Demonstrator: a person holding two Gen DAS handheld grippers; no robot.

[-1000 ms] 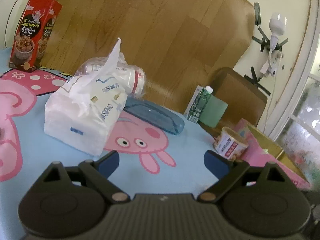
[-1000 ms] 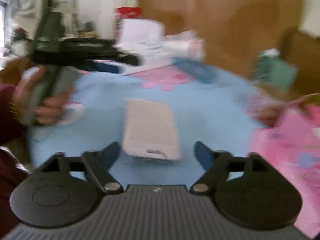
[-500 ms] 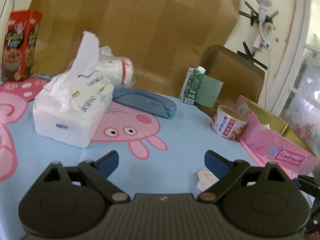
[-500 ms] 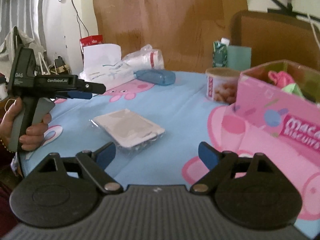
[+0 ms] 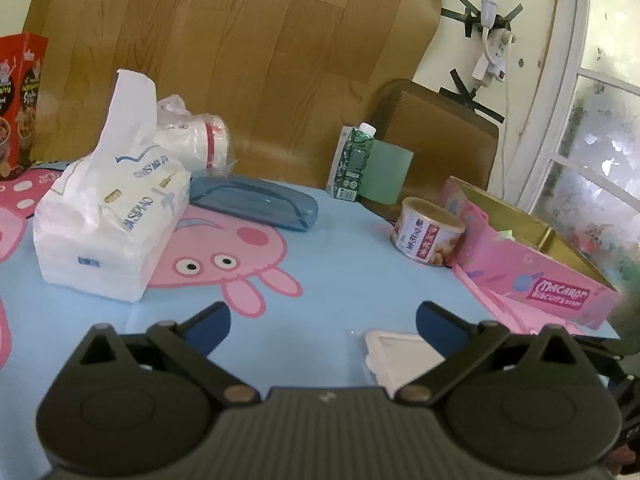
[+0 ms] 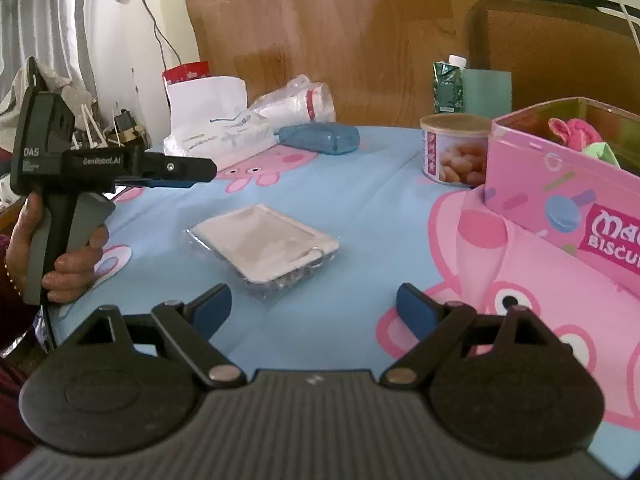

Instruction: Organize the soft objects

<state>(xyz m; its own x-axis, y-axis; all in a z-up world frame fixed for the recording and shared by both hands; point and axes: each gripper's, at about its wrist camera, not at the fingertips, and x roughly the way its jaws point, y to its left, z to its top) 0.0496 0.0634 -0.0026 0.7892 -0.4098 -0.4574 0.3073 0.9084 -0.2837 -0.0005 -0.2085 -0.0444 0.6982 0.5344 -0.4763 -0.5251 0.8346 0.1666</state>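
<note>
- Both tools sit low over the blue cartoon tablecloth [image 6: 360,208], and neither has anything in its grip
- The left gripper [image 5: 322,320] has just been opening and now stands at its widest, nothing between the blue pads; a corner of the packet [image 5: 394,354] shows just beside its right finger
- The right gripper [image 6: 314,306] is spread wide too, empty, aimed at the same packet [image 6: 262,246] lying flat just ahead of it
- From the right view the left tool [image 6: 120,166] hangs level in a hand [image 6: 60,248] off to the side, pads [image 6: 168,182] above the cloth, clear of the packet
- That packet looks like a white pad in clear wrap, near the middle of the table, apart from the pink box [image 6: 560,184]
- Progress: the pink box stands open and already holds 2 soft pieces, 1 pink [image 6: 572,130] and 1 green [image 6: 600,152], so I judge the sorting partly done
- Left to do, I'd say: the packet, and maybe the tissue pack [image 5: 112,216] at the far side
- Heading: in the right view the packet's long axis runs diagonally, from far-left to near-right; the end with the small ring-shaped mark points toward the pink box side
- It lies flat, not tilted, so a pinch across its short side looks the likely next call
</note>
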